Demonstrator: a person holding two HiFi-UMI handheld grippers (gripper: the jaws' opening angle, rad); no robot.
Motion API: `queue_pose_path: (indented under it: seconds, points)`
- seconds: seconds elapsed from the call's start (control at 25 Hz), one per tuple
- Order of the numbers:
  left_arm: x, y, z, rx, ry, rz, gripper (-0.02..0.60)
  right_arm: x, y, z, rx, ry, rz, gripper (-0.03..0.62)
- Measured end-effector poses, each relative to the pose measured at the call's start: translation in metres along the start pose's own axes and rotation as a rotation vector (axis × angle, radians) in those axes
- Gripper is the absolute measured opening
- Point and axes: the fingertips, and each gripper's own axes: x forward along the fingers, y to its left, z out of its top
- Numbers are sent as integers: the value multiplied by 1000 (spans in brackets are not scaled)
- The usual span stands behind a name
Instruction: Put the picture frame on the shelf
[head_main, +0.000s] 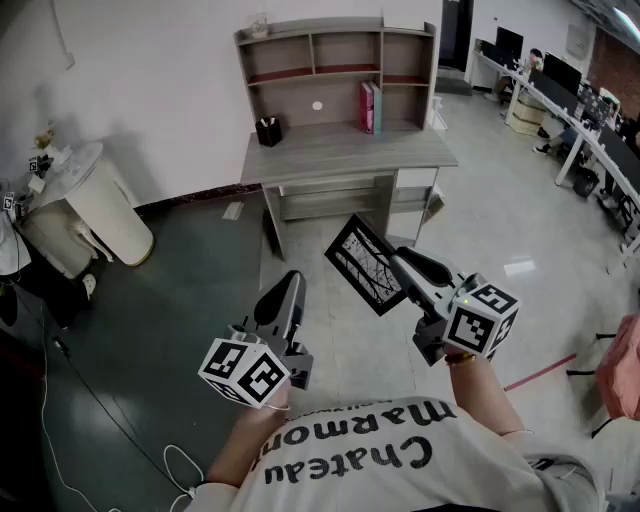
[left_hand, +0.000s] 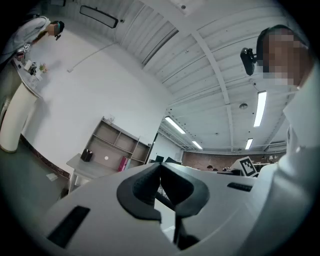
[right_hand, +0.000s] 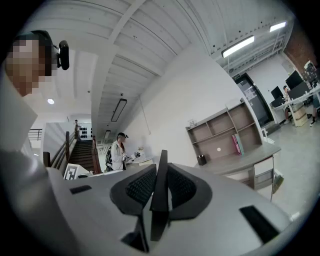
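Observation:
The black picture frame (head_main: 365, 264), with a white print of bare branches, hangs tilted over the floor in front of the desk. My right gripper (head_main: 399, 263) is shut on its right edge. In the right gripper view the frame (right_hand: 159, 200) stands edge-on between the ribbed pads (right_hand: 141, 186) of that gripper (right_hand: 160, 171). My left gripper (head_main: 285, 287) is lower left of the frame, shut and holding nothing; its jaws (left_hand: 160, 165) meet at the tip. The grey shelf unit (head_main: 335, 60) stands on a grey desk (head_main: 345, 150) against the white wall ahead. It also shows as the shelf unit (left_hand: 117, 142) and shelf unit (right_hand: 225, 127).
Pink and teal books (head_main: 370, 107) and a black pen holder (head_main: 268, 131) sit on the desk. A white round table (head_main: 90, 205) stands at left, with cables (head_main: 60, 400) on the dark floor. Office desks (head_main: 590, 130) run along the right. A person (right_hand: 118, 152) stands near stairs.

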Motion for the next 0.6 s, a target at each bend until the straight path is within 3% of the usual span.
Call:
queue_pose_path:
  seconds: [0.36,0.6]
  points:
    - [2,3,-1,-10,-4,2,17,3,-4,-3,-14,22,-8,77]
    - [15,19,-11,-64,1,-4,17,18,-26,-11,57,35,-18,75]
